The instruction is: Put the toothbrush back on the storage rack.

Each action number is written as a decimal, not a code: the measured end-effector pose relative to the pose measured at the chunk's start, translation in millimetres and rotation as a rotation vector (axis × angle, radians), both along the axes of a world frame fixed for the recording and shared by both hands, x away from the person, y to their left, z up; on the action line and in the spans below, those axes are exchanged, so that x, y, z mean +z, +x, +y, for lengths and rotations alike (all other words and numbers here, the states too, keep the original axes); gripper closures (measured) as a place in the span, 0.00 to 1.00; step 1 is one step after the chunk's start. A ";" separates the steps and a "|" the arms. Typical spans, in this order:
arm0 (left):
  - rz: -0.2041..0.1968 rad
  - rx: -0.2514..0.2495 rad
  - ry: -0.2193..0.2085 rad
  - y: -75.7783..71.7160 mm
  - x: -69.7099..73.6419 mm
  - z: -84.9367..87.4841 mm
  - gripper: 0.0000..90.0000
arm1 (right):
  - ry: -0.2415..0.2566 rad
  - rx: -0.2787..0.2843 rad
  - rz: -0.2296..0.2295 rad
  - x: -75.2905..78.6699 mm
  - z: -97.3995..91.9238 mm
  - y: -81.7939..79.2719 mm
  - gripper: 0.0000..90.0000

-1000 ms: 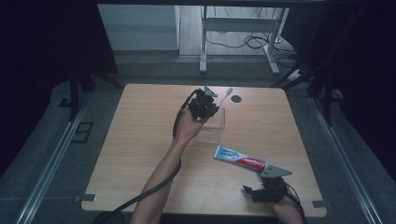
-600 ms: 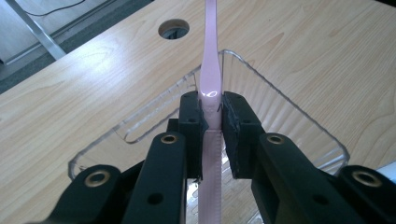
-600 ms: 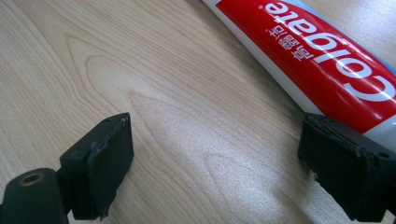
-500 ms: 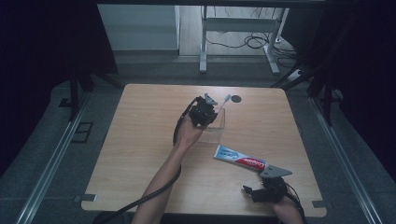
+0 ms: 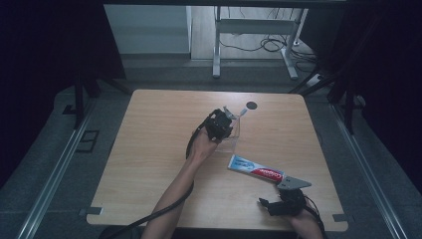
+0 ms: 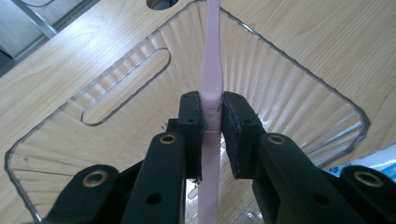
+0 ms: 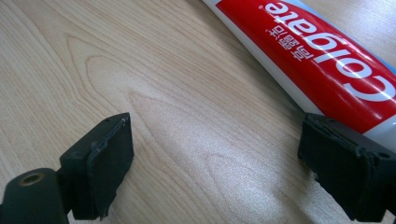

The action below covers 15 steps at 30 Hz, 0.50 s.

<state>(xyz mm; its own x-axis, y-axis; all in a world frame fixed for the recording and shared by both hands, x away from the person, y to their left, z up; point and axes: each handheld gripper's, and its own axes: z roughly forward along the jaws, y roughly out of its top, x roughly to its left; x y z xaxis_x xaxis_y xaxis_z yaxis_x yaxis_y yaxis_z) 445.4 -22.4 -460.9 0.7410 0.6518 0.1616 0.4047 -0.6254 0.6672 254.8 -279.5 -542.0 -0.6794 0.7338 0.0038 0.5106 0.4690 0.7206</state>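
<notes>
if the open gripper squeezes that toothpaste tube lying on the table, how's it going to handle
The toothpaste tube lies flat on the wooden table, so it probably won't roll. Its soft-looking plastic body will likely dent and sag under the right gripper, whose jaws stand open beside it. The glossy printed skin may slip in the pads.

Clear ribbed plastic holder (image 6: 289, 88), matt pink plastic toothbrush (image 6: 211, 74), glossy toothpaste tube (image 7: 327, 60), wood-grain table (image 7: 177, 93).

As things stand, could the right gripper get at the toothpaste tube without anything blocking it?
Probably yes. The right gripper is open just above bare table, and the toothpaste tube lies right beside one jaw with nothing between. The left gripper is busy farther off.
</notes>
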 end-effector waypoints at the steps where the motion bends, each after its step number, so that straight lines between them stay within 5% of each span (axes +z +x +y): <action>1: 0.000 -0.002 0.003 -0.4 -0.1 -0.3 0.86 | -0.001 0.000 0.000 0.0 0.0 0.0 0.11; 8: 0.000 -0.002 -0.021 -1.4 2.2 0.6 0.83 | 0.000 0.000 0.001 0.0 0.0 0.0 0.11; 15: 0.004 0.007 -0.092 -2.8 12.0 5.1 0.76 | 0.000 0.000 0.000 0.0 0.0 0.0 0.11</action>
